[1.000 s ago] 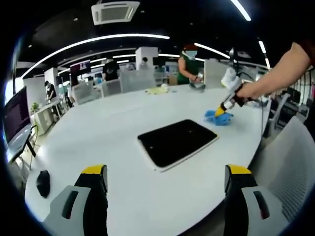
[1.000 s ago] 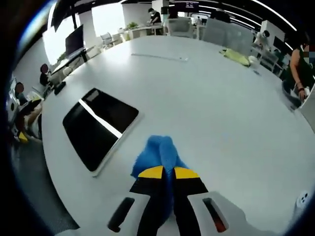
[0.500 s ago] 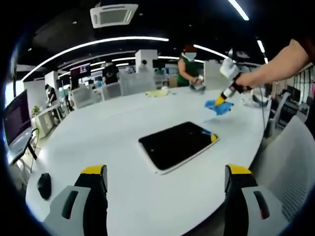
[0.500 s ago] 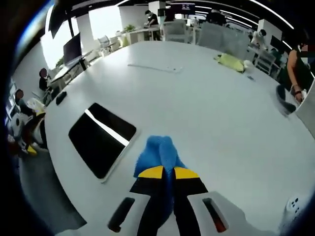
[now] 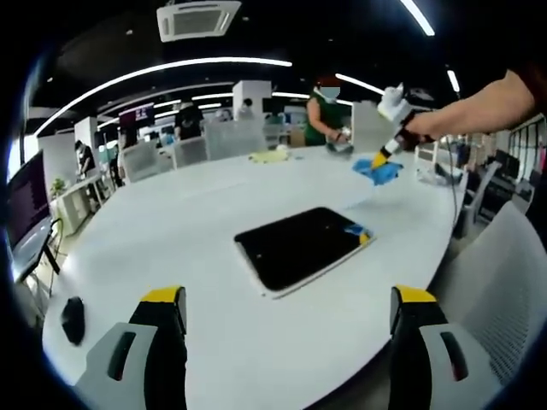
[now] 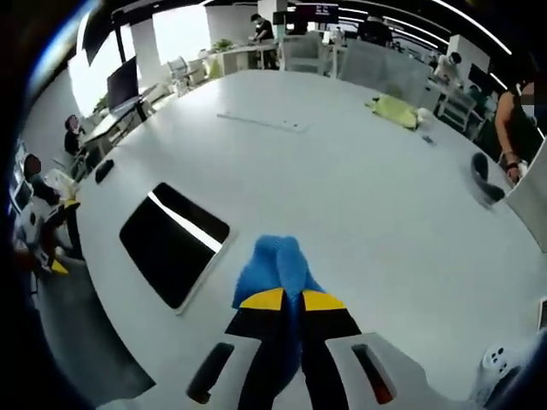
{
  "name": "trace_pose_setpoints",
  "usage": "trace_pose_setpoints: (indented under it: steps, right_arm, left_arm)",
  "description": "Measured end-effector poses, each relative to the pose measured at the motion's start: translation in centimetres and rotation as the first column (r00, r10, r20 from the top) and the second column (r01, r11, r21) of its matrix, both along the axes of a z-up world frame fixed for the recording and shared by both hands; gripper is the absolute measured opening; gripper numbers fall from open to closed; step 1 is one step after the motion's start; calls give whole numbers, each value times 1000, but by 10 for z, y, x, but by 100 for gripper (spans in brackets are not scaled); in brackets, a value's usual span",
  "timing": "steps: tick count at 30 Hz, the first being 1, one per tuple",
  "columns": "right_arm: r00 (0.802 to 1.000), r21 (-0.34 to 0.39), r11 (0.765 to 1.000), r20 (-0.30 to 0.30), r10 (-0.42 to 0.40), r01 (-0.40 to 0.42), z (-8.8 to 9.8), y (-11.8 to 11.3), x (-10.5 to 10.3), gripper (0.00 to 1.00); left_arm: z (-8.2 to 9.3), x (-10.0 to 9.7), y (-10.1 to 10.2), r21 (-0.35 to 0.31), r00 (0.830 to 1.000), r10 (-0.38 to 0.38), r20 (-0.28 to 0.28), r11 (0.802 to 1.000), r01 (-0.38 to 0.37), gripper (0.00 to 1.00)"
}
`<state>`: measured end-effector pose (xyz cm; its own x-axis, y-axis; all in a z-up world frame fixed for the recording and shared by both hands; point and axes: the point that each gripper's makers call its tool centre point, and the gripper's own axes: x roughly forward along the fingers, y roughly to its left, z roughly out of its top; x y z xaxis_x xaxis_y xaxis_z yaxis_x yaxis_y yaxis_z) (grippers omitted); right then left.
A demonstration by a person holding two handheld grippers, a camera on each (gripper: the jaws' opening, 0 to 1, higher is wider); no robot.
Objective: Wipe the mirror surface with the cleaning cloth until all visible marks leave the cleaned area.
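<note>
— Broad white oval table (image 5: 171,256), smooth and matte, curved edge near, plenty of bare top around. On it?

— Flat dark rectangular mirror with a pale rounded frame (image 5: 297,248), lying mid-table, glossy. Fluffy blue cleaning cloth (image 6: 278,266) clamped in the right gripper (image 6: 284,300), held above the table beyond the mirror.

— And the left gripper (image 5: 289,297)?

— Yellow-tipped jaws wide apart, gripping nothing, near the table's edge.

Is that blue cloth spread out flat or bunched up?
Bunched up: the blue cloth is a crumpled wad pinched in the right gripper, held above the white table.
</note>
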<state>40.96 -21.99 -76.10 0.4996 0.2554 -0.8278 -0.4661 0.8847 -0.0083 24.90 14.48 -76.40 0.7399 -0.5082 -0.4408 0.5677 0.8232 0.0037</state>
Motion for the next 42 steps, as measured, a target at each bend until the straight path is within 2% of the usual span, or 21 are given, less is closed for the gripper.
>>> trace_pose_setpoints:
  steps: [18, 21, 24, 31, 34, 42]
  right_arm:
    - [998, -6, 998, -6, -58, 58, 8, -4, 3, 1]
    - [999, -16, 998, -8, -53, 53, 7, -3, 5, 1]
    - [998, -14, 998, -12, -61, 60, 6, -2, 4, 1]
    - [997, -27, 997, -23, -74, 74, 0, -4, 4, 1]
    - [997, -35, 997, -27, -74, 73, -2, -4, 5, 1]
    - [996, -35, 997, -36, -75, 74, -6, 8, 7, 1]
  left_arm:
    - [-2, 0, -1, -7, 1000, -6, -10, 1000, 5, 100]
    - [-1, 2, 1, -37, 1000, 6, -18, 999, -7, 100]
    - [0, 1, -2, -31, 1000, -11, -11, 999, 11, 100]
    - [0, 2, 1, -37, 1000, 3, -6, 999, -4, 100]
    - [-2, 2, 1, -43, 1000, 0, -19, 999, -1, 100]
    - [-1, 1, -2, -51, 1000, -9, -25, 999, 8, 100]
